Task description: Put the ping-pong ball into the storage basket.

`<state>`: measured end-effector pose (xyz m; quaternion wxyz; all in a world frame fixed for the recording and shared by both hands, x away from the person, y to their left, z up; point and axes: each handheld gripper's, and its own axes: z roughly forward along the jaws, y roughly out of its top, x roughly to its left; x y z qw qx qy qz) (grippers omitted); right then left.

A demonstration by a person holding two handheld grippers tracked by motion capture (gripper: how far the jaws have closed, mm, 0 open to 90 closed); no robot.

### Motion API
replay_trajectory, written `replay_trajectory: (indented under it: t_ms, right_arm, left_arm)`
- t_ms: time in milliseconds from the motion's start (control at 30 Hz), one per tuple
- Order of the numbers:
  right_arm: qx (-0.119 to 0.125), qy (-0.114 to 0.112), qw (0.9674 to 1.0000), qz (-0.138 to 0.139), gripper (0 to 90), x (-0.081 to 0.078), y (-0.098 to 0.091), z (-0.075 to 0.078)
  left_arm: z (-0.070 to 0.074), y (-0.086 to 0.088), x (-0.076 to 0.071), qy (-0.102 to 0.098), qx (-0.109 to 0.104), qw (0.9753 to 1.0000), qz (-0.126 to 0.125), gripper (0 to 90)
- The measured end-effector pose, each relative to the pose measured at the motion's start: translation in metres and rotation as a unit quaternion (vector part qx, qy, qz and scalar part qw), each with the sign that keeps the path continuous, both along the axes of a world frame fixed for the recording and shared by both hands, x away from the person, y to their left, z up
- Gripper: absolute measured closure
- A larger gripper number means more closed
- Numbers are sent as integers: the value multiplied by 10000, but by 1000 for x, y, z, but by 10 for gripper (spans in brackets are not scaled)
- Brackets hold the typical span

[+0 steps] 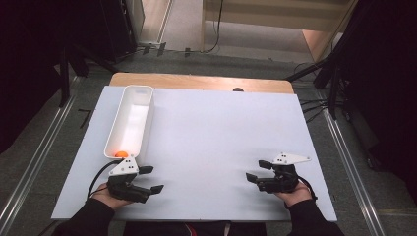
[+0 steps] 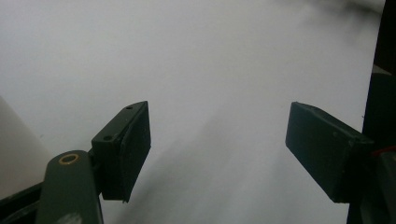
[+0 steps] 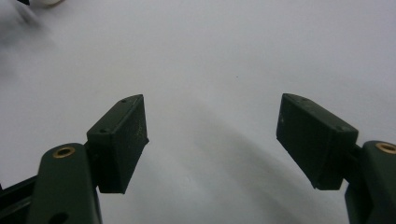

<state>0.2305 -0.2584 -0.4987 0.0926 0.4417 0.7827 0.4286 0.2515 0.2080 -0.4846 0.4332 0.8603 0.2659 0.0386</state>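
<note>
A white board (image 1: 211,147) lay on the counter (image 1: 196,81), and a long white tray (image 1: 140,96) sat on its left side, running from far to near; a small orange ball (image 1: 121,154) lay inside the tray at its near end, touching the near wall. The left hand-held gripper (image 1: 151,179) was at the near left of the board, just beside the tray's near end; the ball was close to it but not touching it. Its two black jaws stood wide apart with nothing between them; in the left gripper view only the bare white board showed in the gap, and a bit of the white tray (image 2: 16,149) sat at the left edge. The right hand-held gripper (image 1: 258,171) was at the near right of the board, well apart from the tray and the ball; its jaws were spread wide too, and nothing was in them. Each gripper was held by a hand coming in from the near edge; a black cable (image 1: 98,174) curled away from the left one.
</note>
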Motion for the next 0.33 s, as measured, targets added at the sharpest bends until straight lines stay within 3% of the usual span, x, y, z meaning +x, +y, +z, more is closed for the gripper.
replay_trajectory:
  t_ms: [333]
  right_arm:
    - [0,-5,10000,-3,235,0,0,0]
  left_arm:
    - [-6,-4,1,44,210,9997,65,227]
